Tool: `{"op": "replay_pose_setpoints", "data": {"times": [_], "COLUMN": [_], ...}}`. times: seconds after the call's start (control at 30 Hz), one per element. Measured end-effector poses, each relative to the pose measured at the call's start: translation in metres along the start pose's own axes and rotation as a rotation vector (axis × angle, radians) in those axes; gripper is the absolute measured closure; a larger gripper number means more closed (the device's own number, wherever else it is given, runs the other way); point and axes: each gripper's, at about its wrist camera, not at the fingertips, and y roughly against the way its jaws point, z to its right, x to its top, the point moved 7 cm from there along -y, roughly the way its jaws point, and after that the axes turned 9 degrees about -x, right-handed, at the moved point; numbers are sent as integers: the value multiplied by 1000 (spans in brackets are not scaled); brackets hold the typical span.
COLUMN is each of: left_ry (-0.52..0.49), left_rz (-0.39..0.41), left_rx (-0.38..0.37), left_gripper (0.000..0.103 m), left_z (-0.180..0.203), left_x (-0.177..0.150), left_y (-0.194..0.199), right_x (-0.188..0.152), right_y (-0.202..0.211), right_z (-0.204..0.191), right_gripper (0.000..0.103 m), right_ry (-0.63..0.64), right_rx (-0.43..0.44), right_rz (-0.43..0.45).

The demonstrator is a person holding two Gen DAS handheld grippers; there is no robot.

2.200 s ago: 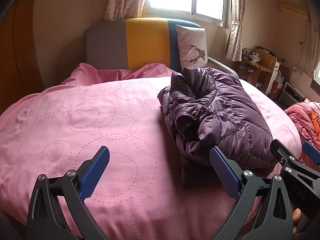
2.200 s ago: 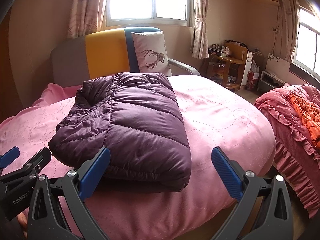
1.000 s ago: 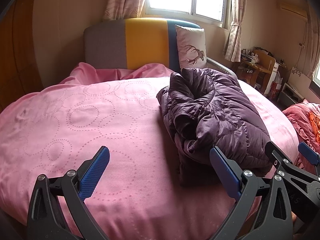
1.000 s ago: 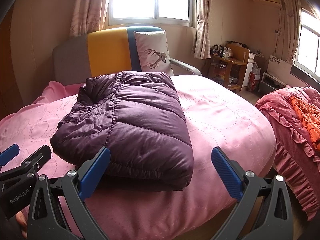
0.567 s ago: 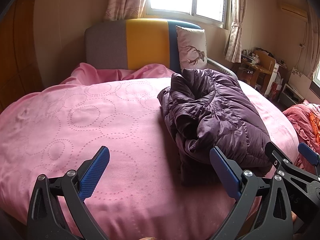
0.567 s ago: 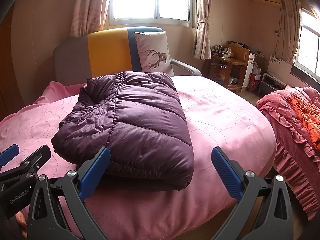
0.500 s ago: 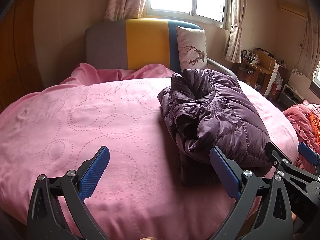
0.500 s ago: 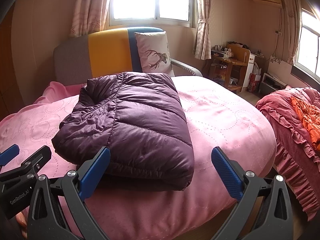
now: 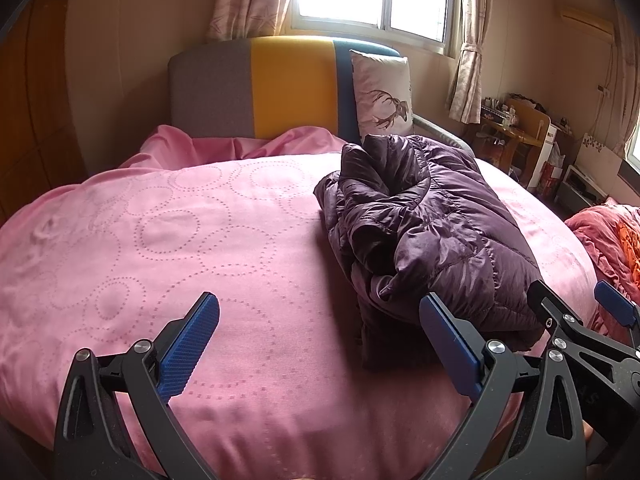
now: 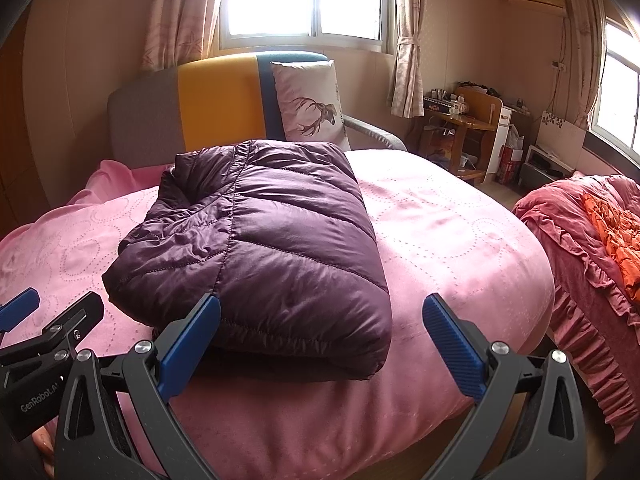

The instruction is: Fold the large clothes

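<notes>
From the left wrist view, the left gripper (image 9: 318, 336) hangs over the near edge of the round bed with its pink circle-stitched cover (image 9: 168, 240), blue-padded tongs spread wide and holding nothing. Compared with a couple of seconds ago almost nothing has shifted: the camera has swayed slightly and come back, and the dark purple quilted puffer jacket (image 9: 432, 232) lies in the same folded bundle on the right half of the bed, its crumpled open side turned toward this gripper. The right gripper (image 9: 580, 308) shows at the right edge, just beside the jacket's near end.

From the right wrist view, the right gripper (image 10: 320, 332) is likewise spread and empty, poised just short of the jacket's (image 10: 264, 240) smooth folded front, not touching it. The jacket has not been disturbed over these moments; it sits as a compact rectangle below the white deer-print pillow (image 10: 310, 104).

With both tools drawn back, empty and idle, I judge the fold finished, or very nearly, with only tidying the ragged left side possibly left.
</notes>
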Motion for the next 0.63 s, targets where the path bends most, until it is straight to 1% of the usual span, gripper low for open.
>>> {"op": "replay_pose_setpoints", "data": {"times": [0.17,0.4,0.53,0.63], "left_ry": [-1,20,18,28], "left_rz": [0,15,7,-14], "left_rx": [-9,2,10,2], "left_gripper": [4,4,4,4], "left_z": [1,-6,-8,-10], "left_x": [-1,0,-1,-4], "left_y": [-1,-1,-3,-8], "right_x": [0,2,3,4], "right_y": [-2,-5,-7,-9], "right_z": [0,1,0,-1], "right_gripper": [2,2,2,2], "right_ry": [6,6,9,12], "right_rx": [0,8,14,15], "right_rz": [-4,-3,-1,-4]}}
